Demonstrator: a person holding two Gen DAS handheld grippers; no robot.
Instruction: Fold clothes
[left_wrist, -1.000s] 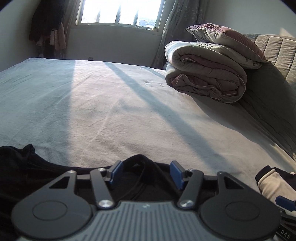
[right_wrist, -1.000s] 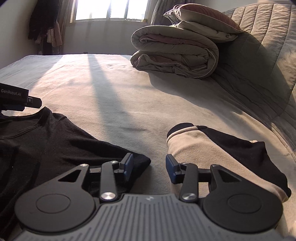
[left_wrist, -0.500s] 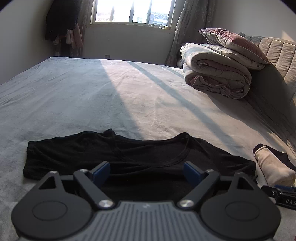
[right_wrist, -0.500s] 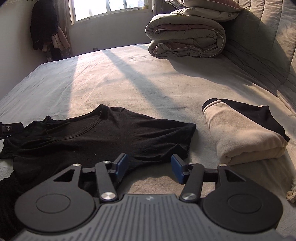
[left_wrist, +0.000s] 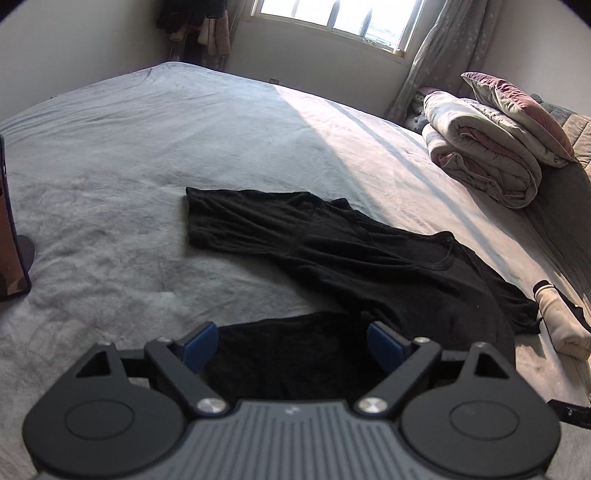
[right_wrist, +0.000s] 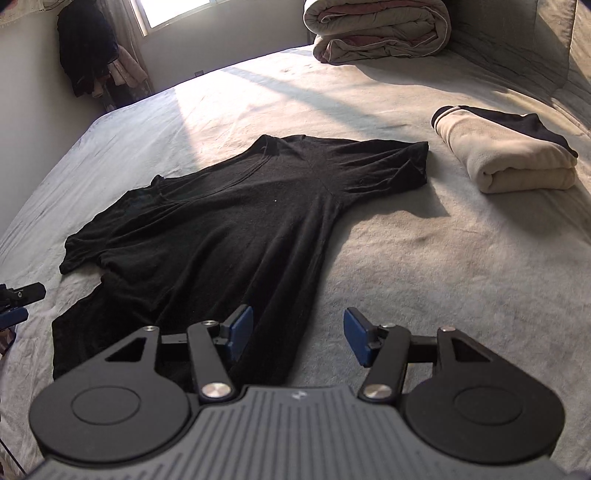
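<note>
A black T-shirt (right_wrist: 236, 221) lies spread flat on the grey bed (right_wrist: 424, 266), collar toward the window; it also shows in the left wrist view (left_wrist: 351, 258). My left gripper (left_wrist: 291, 341) is open and empty, raised over the shirt's lower left hem. My right gripper (right_wrist: 298, 334) is open and empty, raised over the shirt's lower right hem edge. A tip of the left gripper (right_wrist: 18, 297) shows at the far left of the right wrist view.
A folded cream and black garment (right_wrist: 509, 155) lies right of the shirt, also in the left wrist view (left_wrist: 561, 321). A rolled duvet with a pillow (left_wrist: 495, 155) sits by the headboard. A dark upright object (left_wrist: 11, 236) stands at the bed's left.
Both grippers have pulled back from the shoulders and risen toward the hem end. Both have opened wider. The shirt now lies whole in view.
</note>
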